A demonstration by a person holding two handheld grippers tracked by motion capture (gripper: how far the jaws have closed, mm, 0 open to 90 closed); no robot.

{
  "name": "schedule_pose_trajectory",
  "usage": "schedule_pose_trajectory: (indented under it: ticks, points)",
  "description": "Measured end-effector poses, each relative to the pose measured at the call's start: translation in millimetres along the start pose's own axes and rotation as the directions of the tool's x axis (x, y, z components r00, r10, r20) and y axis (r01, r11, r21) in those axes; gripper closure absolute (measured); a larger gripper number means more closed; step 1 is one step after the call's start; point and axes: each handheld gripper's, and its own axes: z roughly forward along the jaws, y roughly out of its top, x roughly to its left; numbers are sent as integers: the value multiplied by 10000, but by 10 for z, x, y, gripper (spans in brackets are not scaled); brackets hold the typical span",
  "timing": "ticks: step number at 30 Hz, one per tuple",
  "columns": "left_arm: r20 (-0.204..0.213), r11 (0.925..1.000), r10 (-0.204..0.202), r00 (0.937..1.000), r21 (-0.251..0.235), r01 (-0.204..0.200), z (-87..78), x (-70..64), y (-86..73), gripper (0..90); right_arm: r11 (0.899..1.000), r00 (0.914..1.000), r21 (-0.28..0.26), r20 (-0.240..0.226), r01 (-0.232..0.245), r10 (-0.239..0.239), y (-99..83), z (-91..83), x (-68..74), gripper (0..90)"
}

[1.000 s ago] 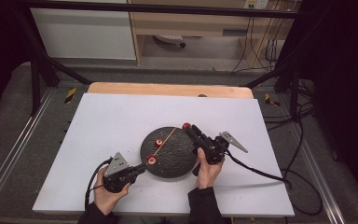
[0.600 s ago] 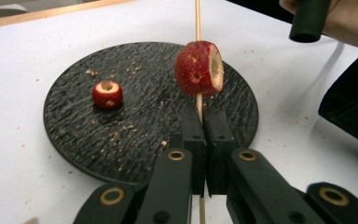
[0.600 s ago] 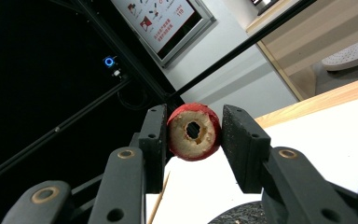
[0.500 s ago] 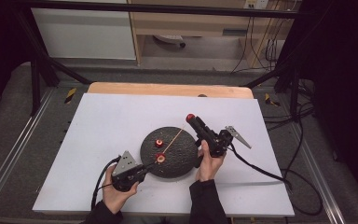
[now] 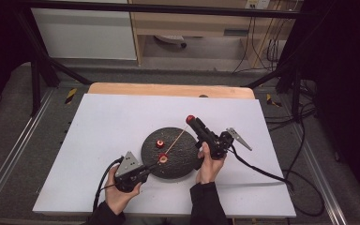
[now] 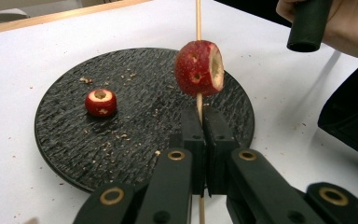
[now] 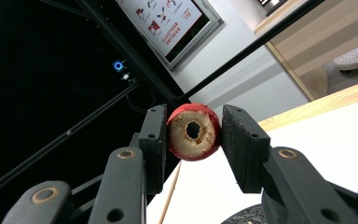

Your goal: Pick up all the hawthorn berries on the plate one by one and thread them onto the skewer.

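Note:
A black round plate (image 5: 180, 161) lies mid-table. My left gripper (image 5: 151, 170) at its near-left edge is shut on a thin wooden skewer (image 6: 198, 18) that slants up to the right. One cored red fruit piece (image 6: 199, 67) is threaded on the skewer just above the jaws. A second red piece (image 6: 100, 102) lies loose on the plate (image 6: 135, 140). My right gripper (image 5: 191, 121), tilted upward past the plate's far-right edge, is shut on a third cored red piece (image 7: 193, 132), close to the skewer's far tip (image 7: 170, 198).
The plate rests on a white tabletop (image 5: 112, 122) with a wooden strip (image 5: 168, 90) along the far edge. Crumbs dot the plate. A cable (image 5: 262, 171) trails right from the right gripper. Dark frame bars and floor surround the table.
My left gripper has moved right, up to the plate's edge, carrying the skewer. My right gripper has shifted slightly right and farther away with its fruit piece.

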Motion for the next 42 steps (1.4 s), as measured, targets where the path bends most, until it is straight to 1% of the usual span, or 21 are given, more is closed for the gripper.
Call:
schedule_pose_trajectory:
  ticks: [6, 11, 14, 20, 26, 34, 42]
  points:
    - [6, 10000, 8, 10000, -59, -8, 1, -8, 9, 880, 9999, 10000, 140, -54, 15, -14, -6, 1, -4, 621]
    - [-197, 9999, -93, 9998, -86, 91, 52, -51, 51, 880, 10000, 10000, 82, -79, -53, 53, -37, 7, -7, 621]
    - [-350, 9995, -190, 9992, -240, 182, 79, -84, 87, 880, 10000, 9999, 63, -112, -39, 40, -52, 9, -11, 621]
    - [-468, 9990, -298, 9985, -360, 281, 154, -120, 163, 880, 9997, 9997, 209, -191, -114, 118, -99, 3, -8, 622]
    - [-307, 9982, -450, 9985, -399, 438, 231, -83, 227, 880, 9989, 9996, 459, -266, -115, 128, -154, -17, -2, 622]
    - [-201, 9981, -420, 9989, -466, 411, 322, -57, 345, 880, 9965, 9992, 835, -397, 28, 5, -214, -58, 15, 621]
    - [-137, 9985, -375, 9992, -408, 369, 386, -42, 385, 880, 9910, 9990, 1319, -414, 211, -158, -243, -91, 26, 620]
